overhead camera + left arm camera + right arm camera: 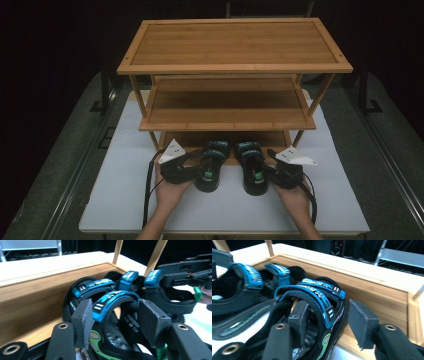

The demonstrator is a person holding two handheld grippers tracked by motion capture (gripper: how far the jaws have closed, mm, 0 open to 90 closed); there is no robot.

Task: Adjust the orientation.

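Note:
Two black sandals with blue straps lie side by side, toes on the bottom shelf (192, 142) of a bamboo rack, heels on the white table. My left gripper (200, 159) reaches in from the left and straddles the side of the left sandal (209, 177). In the left gripper view the pads (83, 317) stand apart around its blue strap (110, 300), and the gripper (116, 315) is open. My right gripper (329, 315) is open too. One of its jaws sits under the right sandal's strap (317, 293), and the other stands clear outside. A hand holds each gripper.
The rack has a top shelf (235, 67) and a middle shelf (227, 122) overhanging the sandals, with slanted legs (320, 95) at the sides. The white table (125, 200) has free room to the left, right and front. Cables trail from both grippers.

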